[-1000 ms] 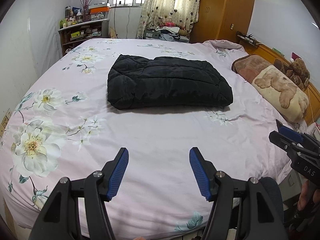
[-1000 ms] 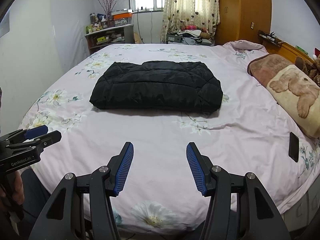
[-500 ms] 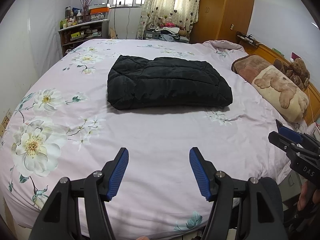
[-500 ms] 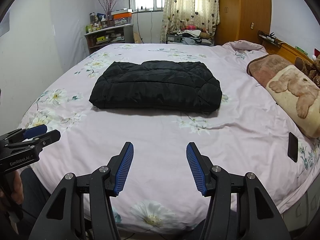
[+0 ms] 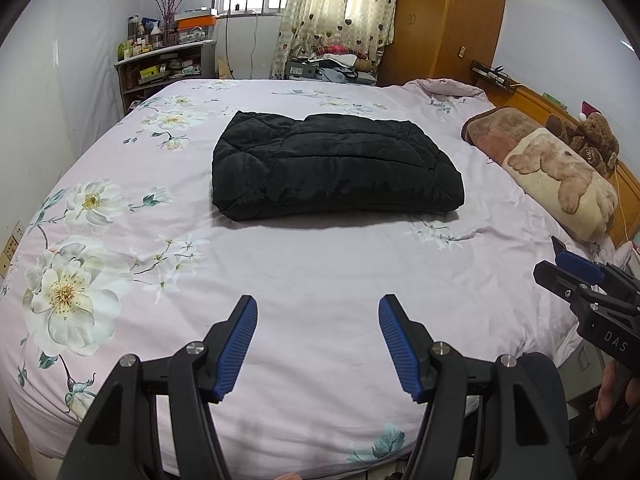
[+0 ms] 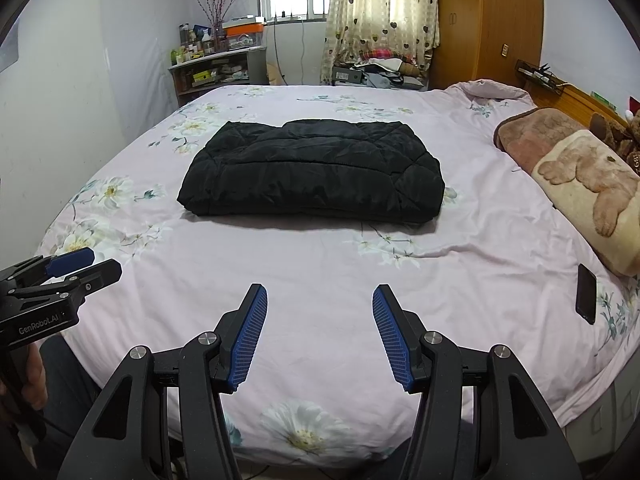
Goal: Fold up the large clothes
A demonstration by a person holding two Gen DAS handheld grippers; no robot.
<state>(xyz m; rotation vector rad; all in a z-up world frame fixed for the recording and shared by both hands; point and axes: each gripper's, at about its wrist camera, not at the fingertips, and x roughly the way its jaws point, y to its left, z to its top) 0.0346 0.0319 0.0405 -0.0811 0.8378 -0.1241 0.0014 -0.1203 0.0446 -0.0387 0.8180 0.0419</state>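
1. Jacket first: the black quilted garment lies folded into a thick rectangle near the middle of the bed, well away from the near edge where I hold both tools. From how it lies, I judge the folding essentially done.

2. Left tongs stand released, blue pads spread wide, gripping nothing, hovering over the near edge of the bed. Right tongs are likewise released and empty, also above the near edge, towards the right-hand corner.

3. Risk one: the padding looks puffy and springy. If I leave it unpressed, I expect the top layer may creep open along the near fold, where the bundle bulges.

4. Risk two: if I reach back in for a tidy-up, a pad could catch the slick shell and drag the whole bundle across the sheet, skewing the fold.

5. Risk three: a dark phone lies near the right edge of the bed, beside the bear-print pillow. A careless sweep of the right tongs, or a tug on the sheet, could knock it off.

6. Against the frames a second ago, almost nothing differs: jacket in the same spot and shape, both tongs equally spread, with only a slight drift in my viewpoints.
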